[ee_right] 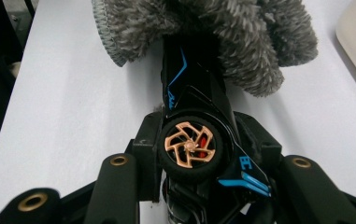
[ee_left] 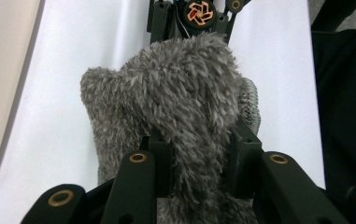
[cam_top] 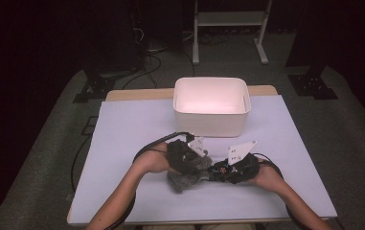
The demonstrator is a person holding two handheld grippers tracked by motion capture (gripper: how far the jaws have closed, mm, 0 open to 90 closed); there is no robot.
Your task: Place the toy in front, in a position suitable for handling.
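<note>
The jaws of the left gripper (ee_left: 196, 156) stand fairly close together and pinch a fold of the grey fuzzy sock (ee_left: 175, 107), the pile bulging up between the two black pads in the left gripper view. In the high view that left gripper (cam_top: 189, 158) sits at the left of the pair, low over the white table cover (cam_top: 122, 143), with the sock (cam_top: 185, 178) bunched under and beside it. Moving right, the toy car (cam_top: 222, 168) lies between the two hands, its front end pushed into the open mouth of the sock while its rear stays outside. The right gripper (ee_right: 199, 154) has its jaws about half open and closed on the toy car's black body (ee_right: 192, 88), just at the wheel with the copper spokes (ee_right: 188, 145); blue trim lines run along the body toward the sock's ribbed cuff (ee_right: 108, 39). Judging by this, the work in hand is either sliding the car into the sock or drawing it out, and it is roughly midway: only the nose is covered, most of the body is bare. Farther back, the white bin (cam_top: 212, 125) stands beyond both grippers, well apart from them, and nothing can be seen inside it, so any putting away looks not yet done.
</note>
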